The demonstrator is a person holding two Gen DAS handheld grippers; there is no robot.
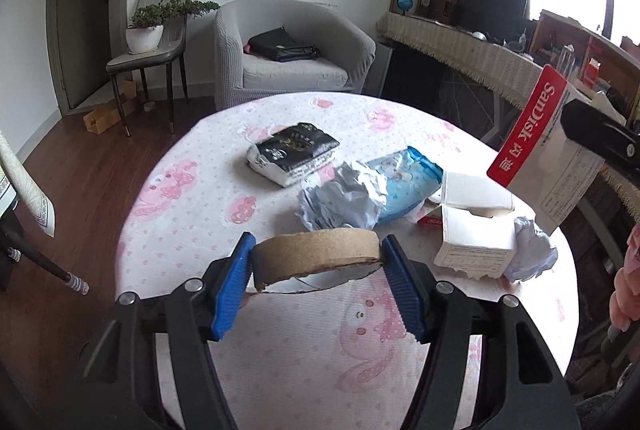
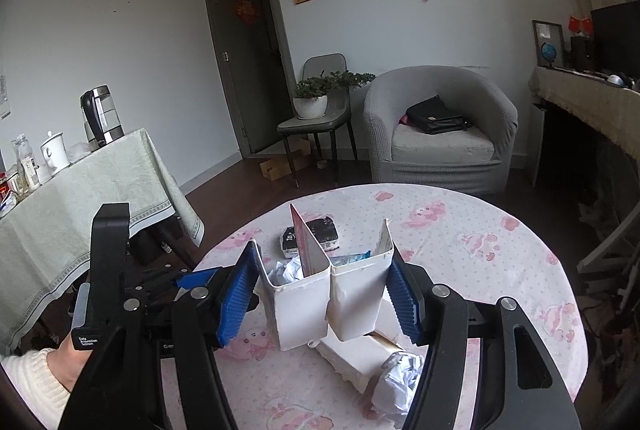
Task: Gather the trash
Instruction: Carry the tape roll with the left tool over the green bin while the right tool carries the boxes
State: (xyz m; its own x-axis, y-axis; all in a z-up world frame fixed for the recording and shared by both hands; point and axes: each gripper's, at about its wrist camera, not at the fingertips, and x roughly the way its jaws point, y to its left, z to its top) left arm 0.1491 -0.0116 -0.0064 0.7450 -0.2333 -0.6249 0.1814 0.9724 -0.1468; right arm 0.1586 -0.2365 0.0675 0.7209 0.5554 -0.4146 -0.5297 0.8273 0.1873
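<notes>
My left gripper (image 1: pixel 316 262) is shut on a brown cardboard tape ring (image 1: pixel 316 248) and holds it above the round table (image 1: pixel 304 358). My right gripper (image 2: pixel 322 290) is shut on a white SanDisk box (image 2: pixel 324 302) with a red flap, lifted above the table; the box also shows at the right of the left wrist view (image 1: pixel 536 145). On the table lie a crumpled paper ball (image 1: pixel 344 197), a blue wrapper (image 1: pixel 408 181), a black-and-white packet (image 1: pixel 294 153), an open white carton (image 1: pixel 476 230) and a second paper ball (image 1: pixel 530 250).
A grey armchair (image 1: pixel 292 49) with a black bag stands behind the table. A chair with a potted plant (image 1: pixel 146 29) is to its left. A side table (image 2: pixel 80 197) with a kettle stands at left. A draped shelf (image 1: pixel 460 45) runs along the right.
</notes>
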